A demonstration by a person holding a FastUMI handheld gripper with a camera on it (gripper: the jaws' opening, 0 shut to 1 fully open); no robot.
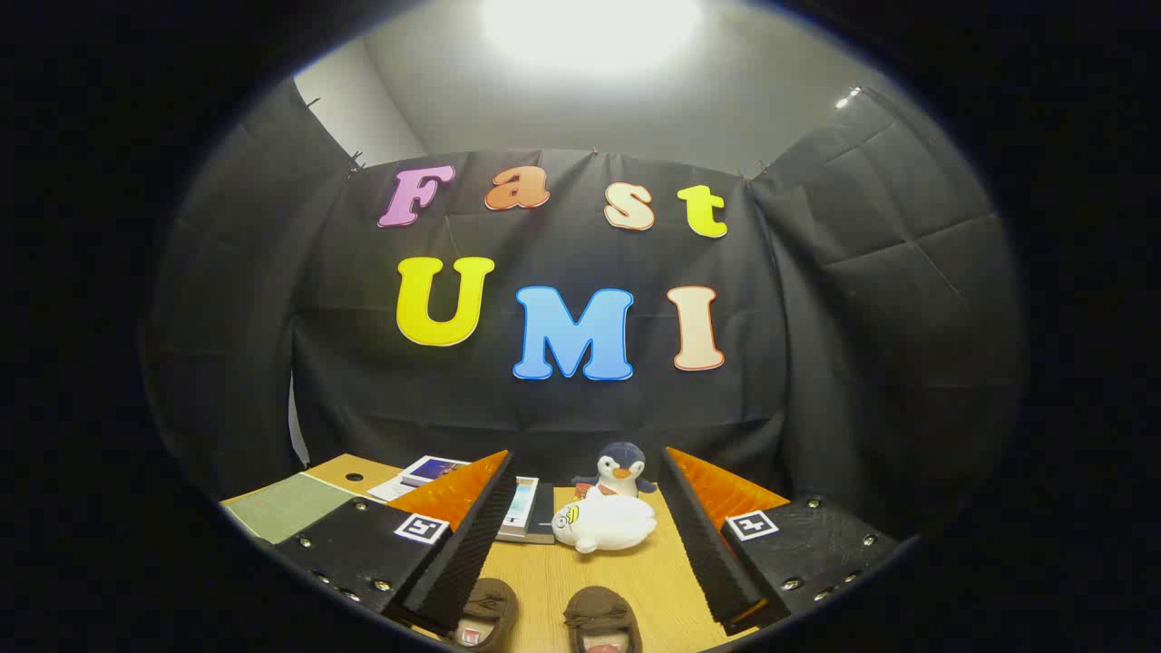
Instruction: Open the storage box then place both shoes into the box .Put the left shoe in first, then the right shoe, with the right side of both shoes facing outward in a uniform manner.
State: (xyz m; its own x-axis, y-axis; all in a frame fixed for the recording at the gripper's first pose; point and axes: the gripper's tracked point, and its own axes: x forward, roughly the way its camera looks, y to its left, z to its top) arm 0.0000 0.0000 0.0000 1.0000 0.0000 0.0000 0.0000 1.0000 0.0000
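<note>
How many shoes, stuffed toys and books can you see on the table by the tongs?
Shoes: 2, brown, between the open tongs
Stuffed toys: 2, a penguin and a white one
Books: 2
Total: 6

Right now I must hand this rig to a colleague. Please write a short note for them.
Gripper: open, fingers spread wide, holding nothing, above the wooden table.
Shoes: two brown shoes lie side by side, one by the left finger, one between the fingers.
Beyond them: white plush toy, penguin toy, books.
Done: nothing visible yet.
Left: find and open the storage box, then left shoe, then right.
</note>
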